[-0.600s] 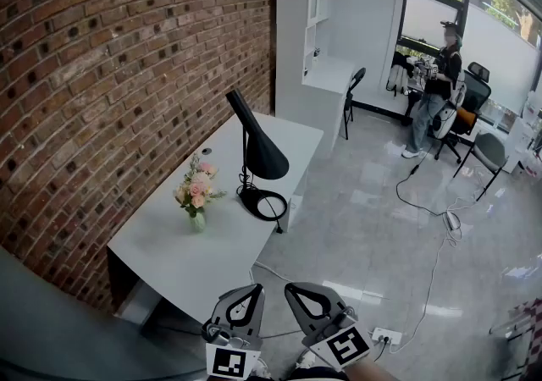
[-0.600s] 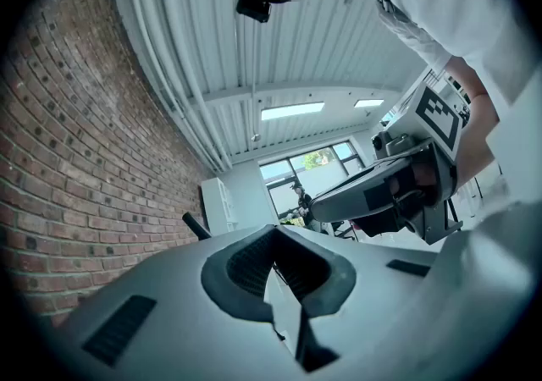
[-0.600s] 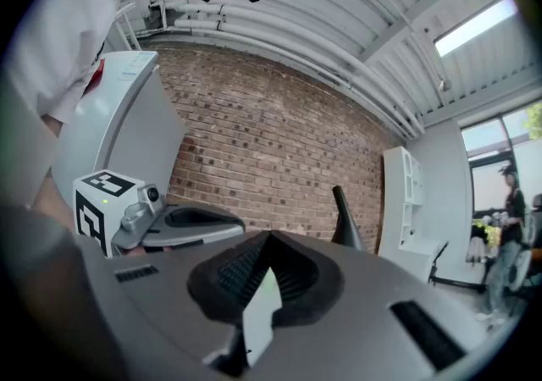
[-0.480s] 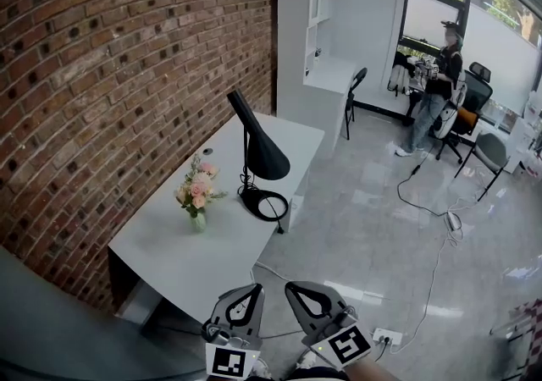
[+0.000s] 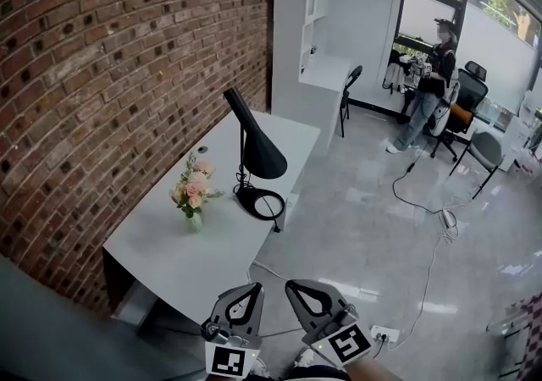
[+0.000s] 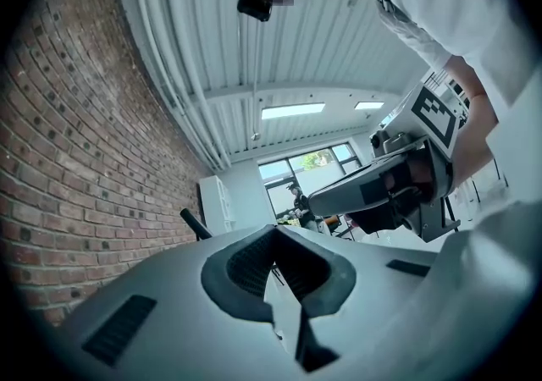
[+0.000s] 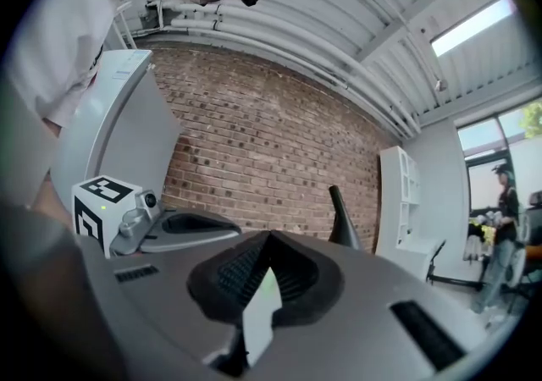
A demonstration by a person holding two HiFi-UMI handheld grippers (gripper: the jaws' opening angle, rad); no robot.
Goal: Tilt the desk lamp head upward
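Observation:
A black desk lamp (image 5: 262,153) with a cone-shaped head pointing down stands on a white desk (image 5: 178,248) against the brick wall; its round base (image 5: 260,201) sits near the desk's right edge. Both grippers hang low at the bottom of the head view, well short of the desk. My left gripper (image 5: 254,287) is shut and holds nothing, and my right gripper (image 5: 290,285) beside it is shut and empty too. In the left gripper view the lamp's upper end (image 6: 194,223) pokes above the jaws (image 6: 273,229). The right gripper view shows the lamp (image 7: 341,219) past its shut tips (image 7: 268,236).
A small vase of pink flowers (image 5: 193,190) stands left of the lamp. A white cabinet (image 5: 305,28) rises behind the desk. A person (image 5: 428,87) stands among office chairs (image 5: 474,146) at the back right. Cables (image 5: 428,218) and a power strip (image 5: 385,335) lie on the tiled floor.
The head view has shifted slightly, so the desk and lamp sit a little lower and to the left. The person at the back has stepped left. Both grippers stay put.

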